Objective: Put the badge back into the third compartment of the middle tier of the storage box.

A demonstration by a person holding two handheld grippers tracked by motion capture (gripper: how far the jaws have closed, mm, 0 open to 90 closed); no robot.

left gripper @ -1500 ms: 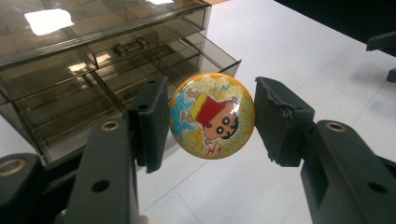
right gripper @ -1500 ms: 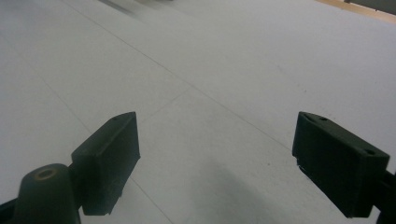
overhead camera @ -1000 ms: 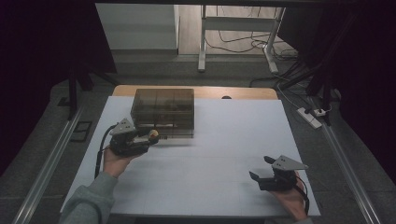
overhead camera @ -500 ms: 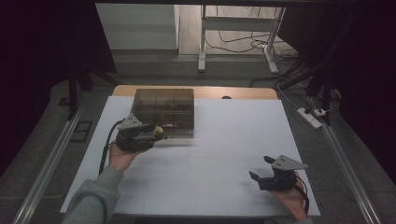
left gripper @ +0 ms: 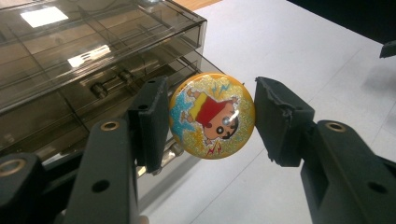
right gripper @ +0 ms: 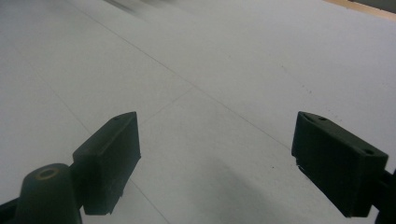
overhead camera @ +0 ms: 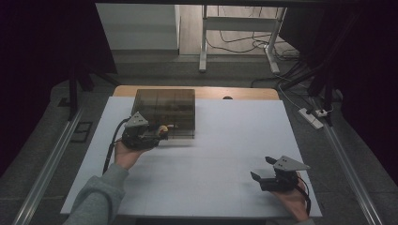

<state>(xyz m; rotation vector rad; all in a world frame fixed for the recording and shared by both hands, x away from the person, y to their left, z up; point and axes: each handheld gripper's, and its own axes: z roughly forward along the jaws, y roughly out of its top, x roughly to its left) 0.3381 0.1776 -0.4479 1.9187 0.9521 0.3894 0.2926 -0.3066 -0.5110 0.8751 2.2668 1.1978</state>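
High view: white table (overhead camera: 202,183) with a wooden edge at the far side; a smoky clear drawer box (overhead camera: 165,112) stands on the far left part of it. The left gripper (overhead camera: 162,131) sits just at the box's near front, held in the left hand (overhead camera: 126,153), grey sleeve (overhead camera: 96,199) coming in from the bottom, black cable (overhead camera: 112,145) looping off its left side. A small yellowish badge (overhead camera: 163,128) shows at its jaw tips, right against the box front. The right gripper (overhead camera: 264,168) is well apart, low at the near right of the table, grey plate on top, jaws spread and holding nothing. Beyond the table: grey floor, a white frame's legs (overhead camera: 237,37), loose cables, a power strip (overhead camera: 310,117) at the right, a metal rail (overhead camera: 44,168) along the left side. Left gripper view: round badge (left gripper: 212,115), gold glitter rim, cartoon child in a red shirt, face toward the camera, pinched edge-on between the two black jaws; the left jaw touches its rim, the right jaw lies at or just off its other rim, contact there hard to tell. Behind and left of the badge, the box (left gripper: 70,60) fills the upper left; drawer fronts and a small handle (left gripper: 109,84) are visible through its tinted wall. Bare table (left gripper: 308,51) to the right. Right gripper view: both jaws wide apart over the plain white table (right gripper: 219,65), faint seam lines crossing it, a wooden strip at the top right corner.
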